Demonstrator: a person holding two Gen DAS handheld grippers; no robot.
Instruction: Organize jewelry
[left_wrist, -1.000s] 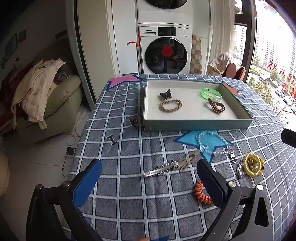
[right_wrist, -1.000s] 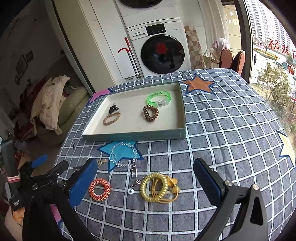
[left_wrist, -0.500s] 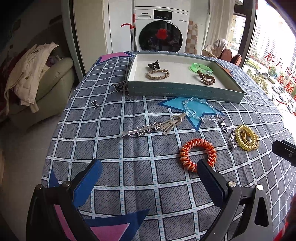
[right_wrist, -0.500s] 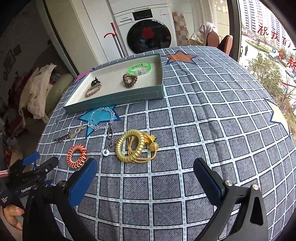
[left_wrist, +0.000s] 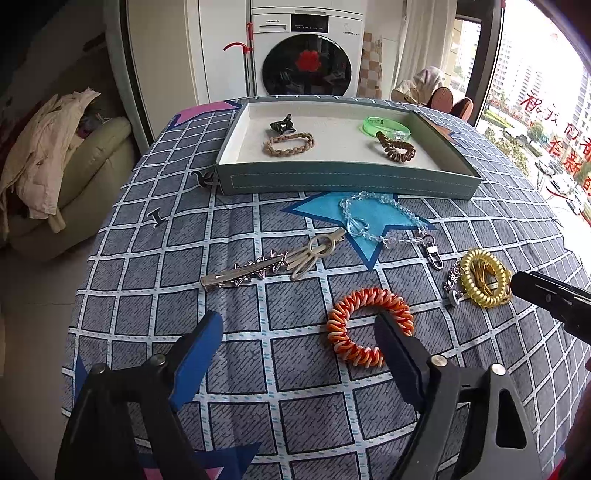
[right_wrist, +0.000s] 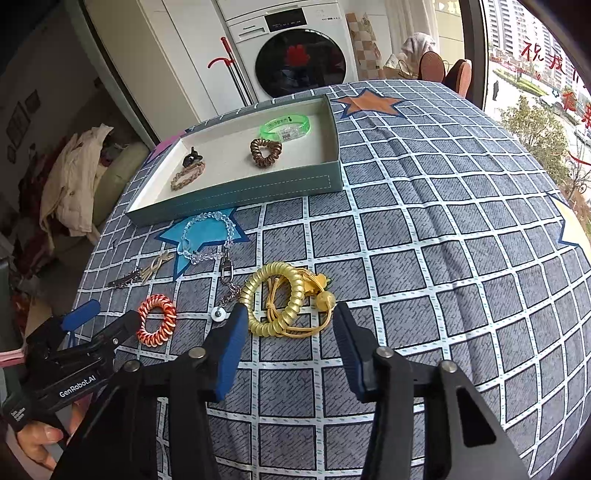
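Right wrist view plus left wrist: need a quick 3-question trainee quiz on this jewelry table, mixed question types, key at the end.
1. True or false: the green bangle lies inside the tray.
2. Which item sits just ahead of the right gripper? A) yellow coil hair tie B) clear bead bracelet C) silver hair clip
3. Fill in: the finger of the left gripper overlaps the ______ coil hair tie.

Key: 1 true; 2 A; 3 orange.
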